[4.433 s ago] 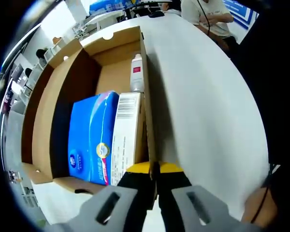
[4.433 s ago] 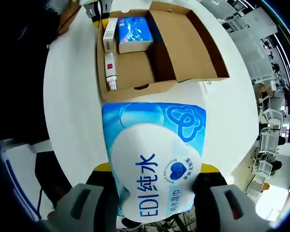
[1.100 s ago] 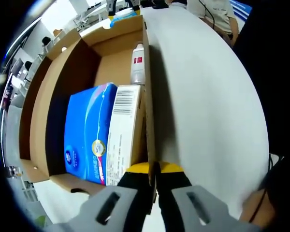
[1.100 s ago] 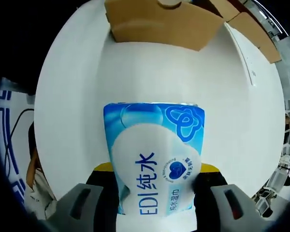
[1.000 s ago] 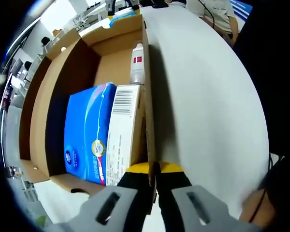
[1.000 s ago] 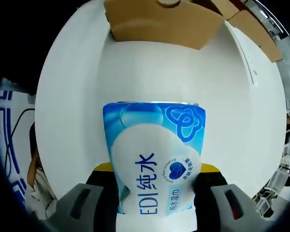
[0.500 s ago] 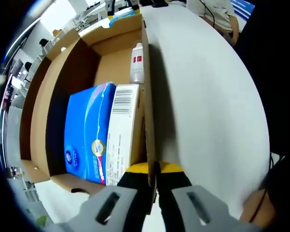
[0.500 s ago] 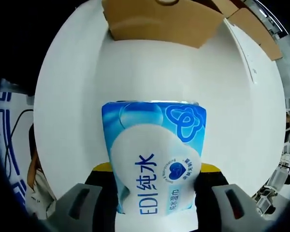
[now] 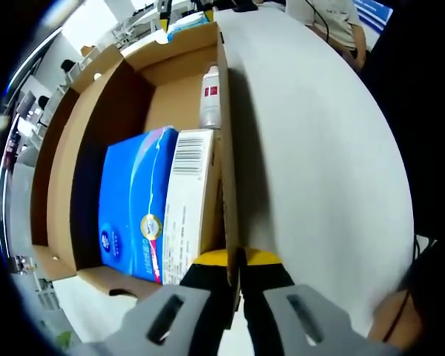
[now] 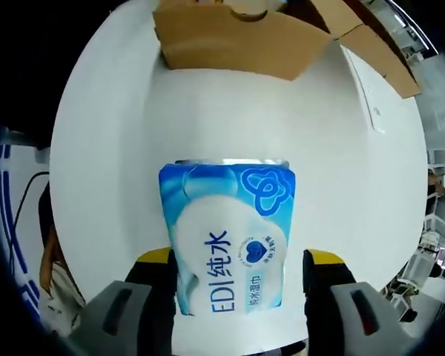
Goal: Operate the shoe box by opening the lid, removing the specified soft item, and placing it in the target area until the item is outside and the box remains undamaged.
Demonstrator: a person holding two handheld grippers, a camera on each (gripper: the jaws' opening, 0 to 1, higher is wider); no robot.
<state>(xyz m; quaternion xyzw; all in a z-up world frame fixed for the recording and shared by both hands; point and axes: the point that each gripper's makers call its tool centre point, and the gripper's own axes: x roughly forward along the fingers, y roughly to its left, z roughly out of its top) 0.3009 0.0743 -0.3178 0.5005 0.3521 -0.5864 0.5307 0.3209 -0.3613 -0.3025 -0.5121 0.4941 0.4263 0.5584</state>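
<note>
Now right gripper [image 10: 233, 278] jaws apart around wipes pack [image 10: 228, 241]

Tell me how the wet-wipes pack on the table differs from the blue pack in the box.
The wipes pack lies flat on the white table, outside the box; the blue pack stands on edge inside it, against a white carton. The wipes pack is pale blue with a big white heart panel; the blue pack is deeper, solid blue. Both are soft plastic-wrapped packs.
</note>
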